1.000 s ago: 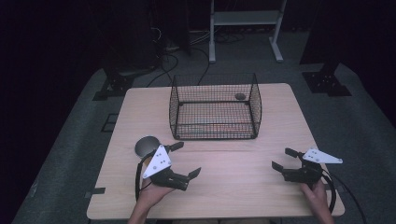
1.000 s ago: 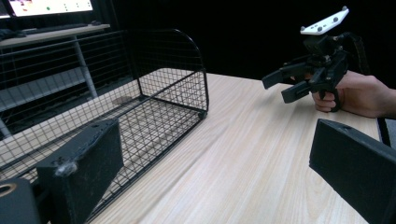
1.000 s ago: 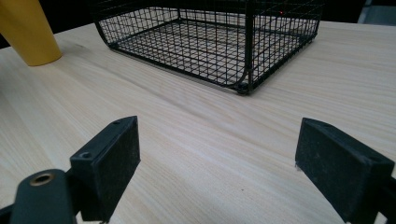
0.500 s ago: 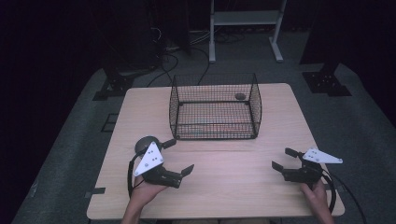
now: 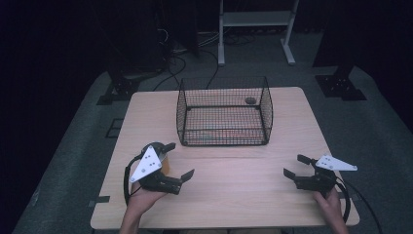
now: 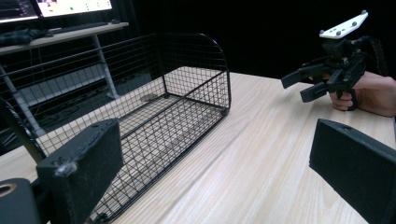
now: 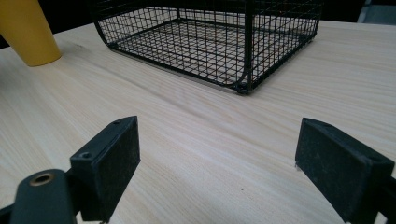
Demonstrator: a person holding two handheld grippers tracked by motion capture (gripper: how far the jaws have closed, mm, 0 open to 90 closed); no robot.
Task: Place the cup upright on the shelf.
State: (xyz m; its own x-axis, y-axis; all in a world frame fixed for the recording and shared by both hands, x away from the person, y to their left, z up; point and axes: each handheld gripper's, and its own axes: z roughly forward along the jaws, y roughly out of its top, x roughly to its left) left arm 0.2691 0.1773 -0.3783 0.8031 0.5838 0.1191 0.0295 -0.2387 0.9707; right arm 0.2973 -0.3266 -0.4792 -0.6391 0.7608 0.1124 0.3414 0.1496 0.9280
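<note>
My left tongs (image 5: 176,162) hang spread around a yellow cup (image 5: 163,162) at the tabletop's (image 5: 243,195) left front.

The cup sits on the tabletop just off the wire basket's (image 5: 224,109) front-left corner, near it but apart. In the right gripper view it is a plain, smooth yellow cone standing with its long axis upright, the wider end down on the wood; its top is cut off there. From above, my left tongs' plate hides most of it, and I cannot tell whether either jaw touches it. My right tongs (image 5: 296,165) are also spread, holding nothing, low over the tabletop's right front and pointing left, well apart from the cup.
</note>
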